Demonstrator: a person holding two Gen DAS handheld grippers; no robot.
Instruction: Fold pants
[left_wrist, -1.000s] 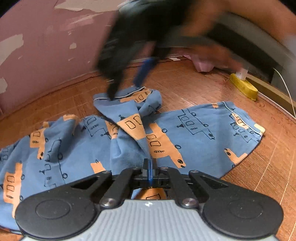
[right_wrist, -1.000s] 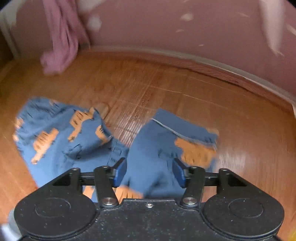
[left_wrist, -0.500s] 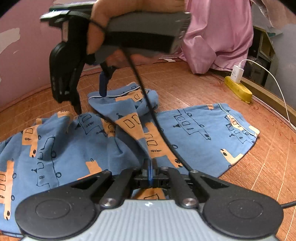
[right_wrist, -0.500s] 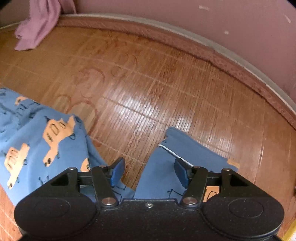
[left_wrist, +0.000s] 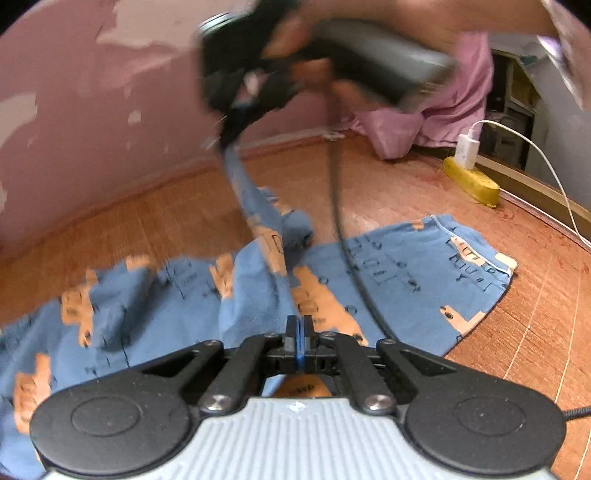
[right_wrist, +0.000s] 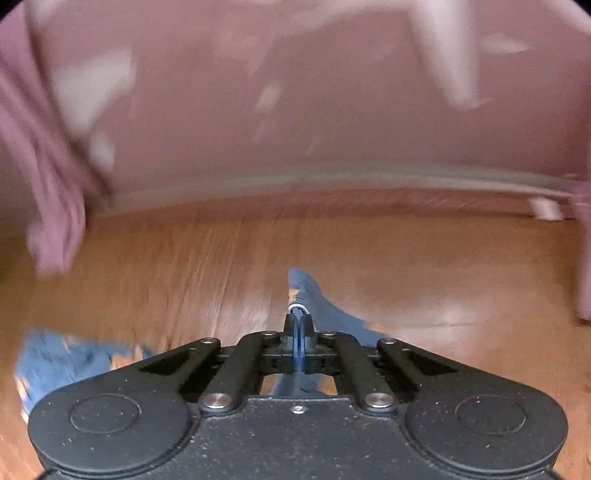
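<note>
The blue pyjama pants (left_wrist: 155, 295), printed with orange vehicles, lie spread on the wooden floor (left_wrist: 517, 332). The bulk is crumpled at the left, and one leg runs out flat to the right, its piped cuff (left_wrist: 495, 258) nearest the yellow power strip (left_wrist: 471, 181) by the far right wall.

In the left wrist view the left tongs (left_wrist: 300, 325) are pinched together on a ridge of the cloth near the middle of the garment. From there a taut strip of fabric rises up and to the far left, into the right tongs (left_wrist: 231, 136). These are held in a person's hand (left_wrist: 369, 22) high over the floor.

The right wrist view shows those tongs (right_wrist: 300, 325) closed on a piped edge of the pants. This looks like the other leg's cuff, though motion blur makes that uncertain. A pink cloth (left_wrist: 424, 122) hangs at the far right and plays no part.

The step in hand seems to be the lengthwise fold, with one leg lifted to be laid over the other. The next move calls for carrying the raised edge rightward across the flat leg. Both tongs should keep hold so that the strip stays stretched. The edge should be lowered until cuff meets cuff and the side seams line up, and only then released. The bunched cloth at the left will probably need smoothing afterwards.
</note>
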